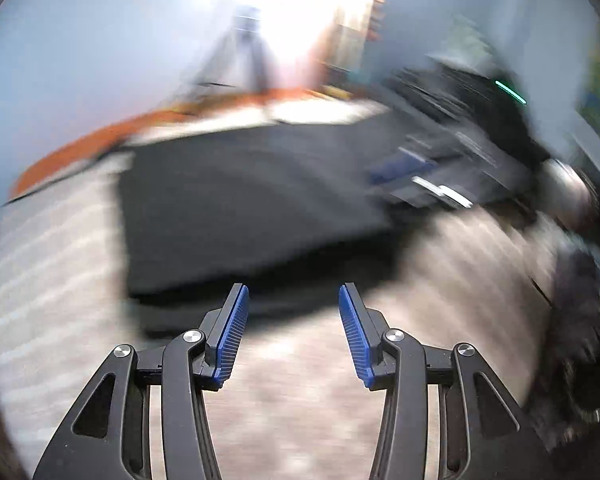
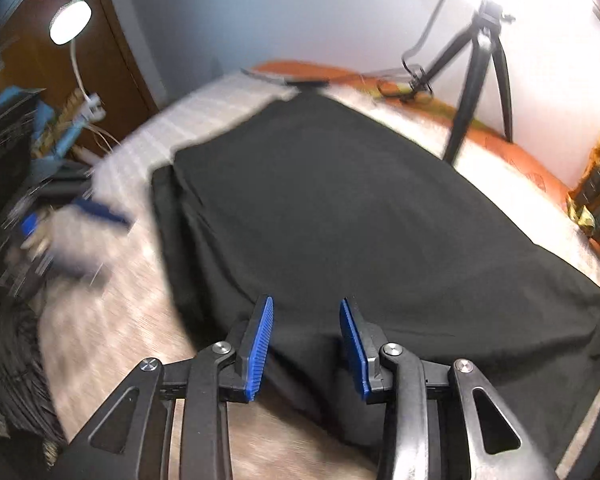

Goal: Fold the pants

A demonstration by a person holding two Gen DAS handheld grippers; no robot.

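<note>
Black pants (image 2: 360,208) lie folded flat in a long slab on the pale bed cover (image 2: 112,320). My right gripper (image 2: 307,302) hovers over their near edge. Its blue pads are apart and the fabric lies beneath them, not pinched. In the left wrist view, which is blurred, the pants (image 1: 240,200) lie ahead. My left gripper (image 1: 294,292) is open just short of their near edge, with only bed cover (image 1: 292,380) between its fingers. The right gripper (image 1: 416,180) shows as a smear at the pants' right end. The left gripper (image 2: 80,224) is a blur beside their left side.
A black tripod (image 2: 476,64) stands at the bed's far right, by an orange border (image 2: 516,152). On the left are a lit lamp (image 2: 70,22), a brown door (image 2: 112,60) and cluttered boxes and cables (image 2: 52,132). A dark knitted sleeve (image 2: 8,360) fills the lower left.
</note>
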